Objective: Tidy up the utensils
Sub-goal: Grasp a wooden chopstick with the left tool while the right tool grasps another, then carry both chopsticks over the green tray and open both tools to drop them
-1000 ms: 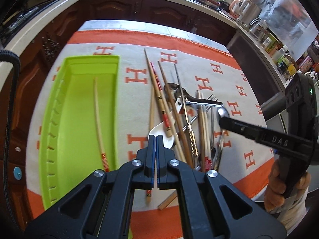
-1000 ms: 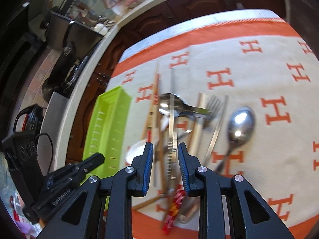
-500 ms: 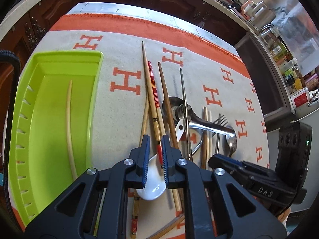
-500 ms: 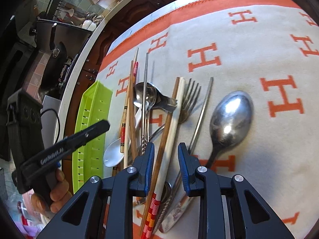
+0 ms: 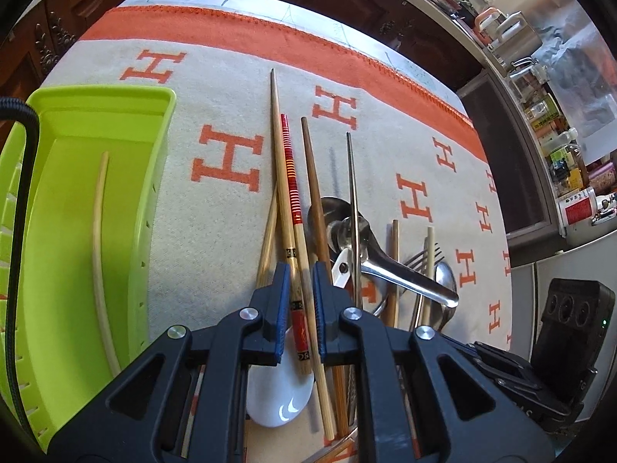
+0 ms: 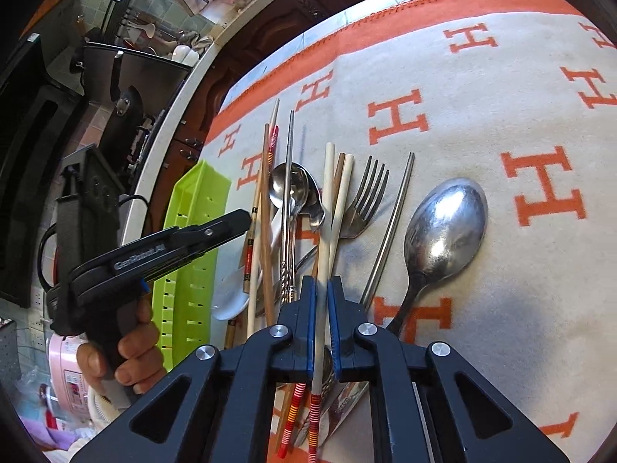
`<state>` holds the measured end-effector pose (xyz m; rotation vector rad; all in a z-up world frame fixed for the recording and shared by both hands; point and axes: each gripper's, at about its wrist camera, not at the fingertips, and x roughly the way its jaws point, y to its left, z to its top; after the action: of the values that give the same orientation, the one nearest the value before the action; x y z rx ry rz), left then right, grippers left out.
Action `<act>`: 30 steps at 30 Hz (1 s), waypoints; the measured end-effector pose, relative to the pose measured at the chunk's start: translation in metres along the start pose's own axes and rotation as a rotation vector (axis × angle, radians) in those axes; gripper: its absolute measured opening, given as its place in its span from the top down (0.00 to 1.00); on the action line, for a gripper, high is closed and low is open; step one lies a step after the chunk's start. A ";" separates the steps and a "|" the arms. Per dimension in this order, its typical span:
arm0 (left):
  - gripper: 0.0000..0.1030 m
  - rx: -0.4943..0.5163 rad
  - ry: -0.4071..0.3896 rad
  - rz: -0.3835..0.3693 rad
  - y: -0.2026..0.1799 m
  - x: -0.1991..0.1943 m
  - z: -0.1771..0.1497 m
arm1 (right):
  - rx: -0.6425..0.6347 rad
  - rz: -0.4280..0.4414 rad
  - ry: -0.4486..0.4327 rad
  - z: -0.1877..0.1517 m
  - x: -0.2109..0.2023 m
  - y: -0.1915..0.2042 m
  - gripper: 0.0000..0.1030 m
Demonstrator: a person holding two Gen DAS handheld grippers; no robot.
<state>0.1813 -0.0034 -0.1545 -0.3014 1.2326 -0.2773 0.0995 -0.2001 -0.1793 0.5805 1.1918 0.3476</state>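
A pile of chopsticks, spoons and a fork [image 6: 366, 196] lies on the orange-and-cream cloth [image 5: 231, 115]. My left gripper [image 5: 300, 277] has its jaws narrowly apart, straddling a red-banded chopstick [image 5: 289, 177] and a brown one beside it, above a white ceramic spoon [image 5: 277, 397]. My right gripper [image 6: 322, 289] is shut on a pale chopstick [image 6: 327, 200] with a red-striped end. A green tray [image 5: 96, 231] at the left holds one pale chopstick [image 5: 98, 239]. The left gripper also shows in the right wrist view [image 6: 235, 220].
A large steel spoon [image 6: 443, 227] and a metal chopstick [image 6: 393, 223] lie to the right of the pile. A steel ladle [image 5: 370, 247] rests in the pile. Kitchen counters with jars and appliances ring the table.
Both grippers have moved down and forward into the pile. The left jaws opened from shut and now straddle the red-banded chopstick. The right jaws closed on the pale chopstick.
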 end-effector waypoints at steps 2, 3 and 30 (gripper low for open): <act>0.91 -0.008 -0.002 0.008 0.001 0.002 0.000 | 0.000 0.004 -0.003 -0.001 -0.002 0.000 0.94; 0.91 -0.015 -0.003 0.010 0.002 0.002 0.001 | -0.001 0.005 -0.004 -0.001 -0.005 -0.002 0.94; 0.96 0.037 -0.096 0.156 -0.005 -0.009 -0.003 | -0.002 0.035 0.002 -0.005 -0.013 -0.002 0.94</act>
<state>0.1758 -0.0053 -0.1455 -0.1828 1.1485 -0.1492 0.0900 -0.2077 -0.1725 0.6004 1.1843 0.3791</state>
